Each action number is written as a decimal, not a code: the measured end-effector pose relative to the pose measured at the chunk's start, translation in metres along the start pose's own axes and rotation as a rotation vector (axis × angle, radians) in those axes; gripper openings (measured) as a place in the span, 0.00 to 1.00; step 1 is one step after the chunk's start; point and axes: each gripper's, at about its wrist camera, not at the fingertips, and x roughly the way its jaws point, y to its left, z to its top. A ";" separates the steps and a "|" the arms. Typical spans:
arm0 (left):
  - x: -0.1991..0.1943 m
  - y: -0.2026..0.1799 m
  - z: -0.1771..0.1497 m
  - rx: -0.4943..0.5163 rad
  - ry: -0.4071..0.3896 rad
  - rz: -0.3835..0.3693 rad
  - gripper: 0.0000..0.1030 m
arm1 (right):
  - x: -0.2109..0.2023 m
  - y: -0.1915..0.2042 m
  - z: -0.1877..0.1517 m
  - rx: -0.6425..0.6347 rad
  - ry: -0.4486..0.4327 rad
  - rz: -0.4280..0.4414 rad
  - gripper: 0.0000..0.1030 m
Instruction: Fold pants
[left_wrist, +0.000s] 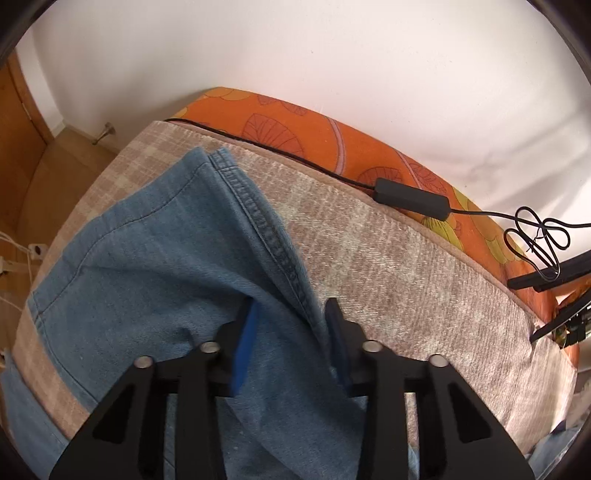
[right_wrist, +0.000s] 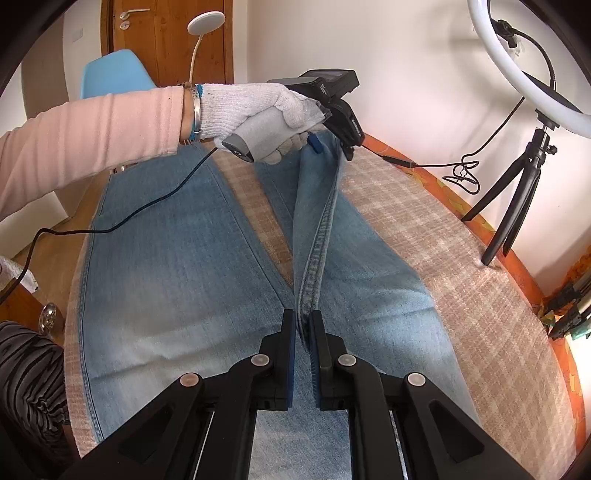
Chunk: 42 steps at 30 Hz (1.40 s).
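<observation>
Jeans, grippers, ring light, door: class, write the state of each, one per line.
jeans: spread flat, one leg's seam edge lifted
left gripper: partly closed around that leg's edge
right gripper: shut on the lifted seam
ring light: cannot tell if lit
door: closed

Faded light-blue denim pants (right_wrist: 177, 258) with darker blue stitched seams lie on a beige and cream checked woven blanket (right_wrist: 461, 295). Beneath it shows an orange sheet (left_wrist: 314, 133) printed with outlined leaves and yellow-green shapes. The black gripper fingers (left_wrist: 245, 343) carry bright blue pads. A white knitted glove (right_wrist: 255, 107) meets a pale pink ribbed sleeve (right_wrist: 92, 136). A black cable (left_wrist: 295, 158) crosses the orange sheet. The wall (left_wrist: 295, 55) is white.
</observation>
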 end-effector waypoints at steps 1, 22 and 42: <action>-0.003 0.006 -0.002 -0.012 -0.020 -0.012 0.07 | 0.000 0.000 0.000 -0.003 0.001 -0.003 0.04; -0.128 0.076 -0.047 -0.055 -0.266 -0.113 0.03 | 0.010 -0.004 0.006 -0.202 0.114 -0.173 0.55; -0.198 0.183 -0.210 -0.134 -0.355 -0.200 0.03 | -0.107 0.116 -0.002 -0.242 0.076 -0.247 0.00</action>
